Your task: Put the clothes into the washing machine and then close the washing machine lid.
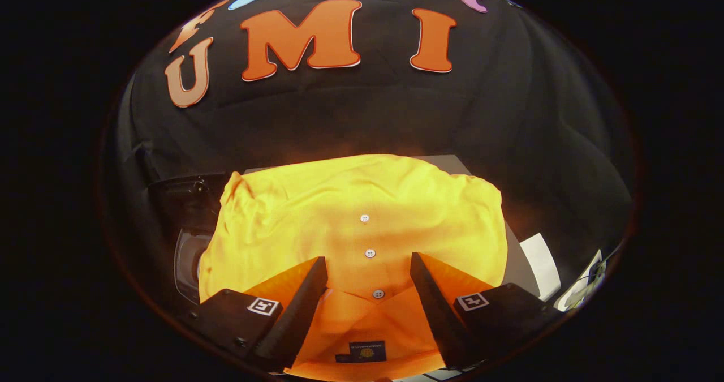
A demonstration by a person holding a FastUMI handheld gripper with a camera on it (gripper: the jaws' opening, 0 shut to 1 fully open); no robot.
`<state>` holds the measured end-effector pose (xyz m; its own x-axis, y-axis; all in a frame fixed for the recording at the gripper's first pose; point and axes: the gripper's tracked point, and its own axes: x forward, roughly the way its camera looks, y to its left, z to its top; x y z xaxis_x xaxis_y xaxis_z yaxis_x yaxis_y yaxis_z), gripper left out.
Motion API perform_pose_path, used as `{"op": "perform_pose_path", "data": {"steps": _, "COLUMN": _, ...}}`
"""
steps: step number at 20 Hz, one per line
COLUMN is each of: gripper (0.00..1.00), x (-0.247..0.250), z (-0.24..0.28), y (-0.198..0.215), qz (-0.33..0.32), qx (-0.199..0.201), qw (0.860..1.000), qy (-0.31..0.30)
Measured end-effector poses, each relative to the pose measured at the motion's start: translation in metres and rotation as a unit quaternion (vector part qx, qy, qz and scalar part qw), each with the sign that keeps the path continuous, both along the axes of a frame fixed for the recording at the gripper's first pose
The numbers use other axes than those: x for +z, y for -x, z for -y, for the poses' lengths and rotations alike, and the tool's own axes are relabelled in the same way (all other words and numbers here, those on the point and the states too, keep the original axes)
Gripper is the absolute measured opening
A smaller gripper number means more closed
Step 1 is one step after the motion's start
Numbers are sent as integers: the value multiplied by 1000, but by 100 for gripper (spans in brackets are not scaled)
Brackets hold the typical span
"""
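Shirt [362, 223] lying flat on the table [517, 266], washer [189, 252] at its 9 o'clock.
Gripper [369, 269] wide open, collar and buttons between its fingers; neck label too small to read.

One yellow shirt [350, 212] with three white buttons [370, 253], one washing machine [189, 257], one tool [369, 269] standing open.

We see the gripper [369, 269] fingers spread with open room between them, above the yellow shirt [362, 201] blocking the way ahead.
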<state>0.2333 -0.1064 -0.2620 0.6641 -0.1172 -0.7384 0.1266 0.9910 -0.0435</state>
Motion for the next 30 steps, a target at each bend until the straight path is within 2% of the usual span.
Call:
{"op": "perform_pose_path", "data": {"steps": 6, "gripper": 100, "x": -2, "z": 0, "y": 3, "qz": -63, "qx": -23, "qw": 997, "qy": -24}}
{"op": "perform_pose_path", "data": {"steps": 14, "gripper": 99, "x": -2, "z": -1, "y": 5, "qz": -192, "qx": -11, "qw": 981, "qy": -28}}
{"op": "perform_pose_path", "data": {"steps": 18, "gripper": 96, "x": -3, "z": -3, "y": 2, "qz": -227, "qx": 5, "qw": 974, "qy": -29}}
{"op": "perform_pose_path", "data": {"steps": 19, "gripper": 93, "x": -2, "z": -5, "y": 0, "qz": -231, "qx": 16, "qw": 972, "qy": -28}}
{"op": "perform_pose_path", "data": {"steps": 24, "gripper": 53, "x": -4, "z": -14, "y": -6, "qz": -255, "qx": 29, "qw": 966, "qy": -22}}
{"op": "perform_pose_path", "data": {"steps": 26, "gripper": 34, "x": -5, "z": -11, "y": -10, "qz": -242, "qx": 10, "qw": 970, "qy": -19}}
{"op": "perform_pose_path", "data": {"steps": 30, "gripper": 13, "x": -2, "z": -9, "y": -8, "qz": -229, "qx": -14, "qw": 973, "qy": -17}}
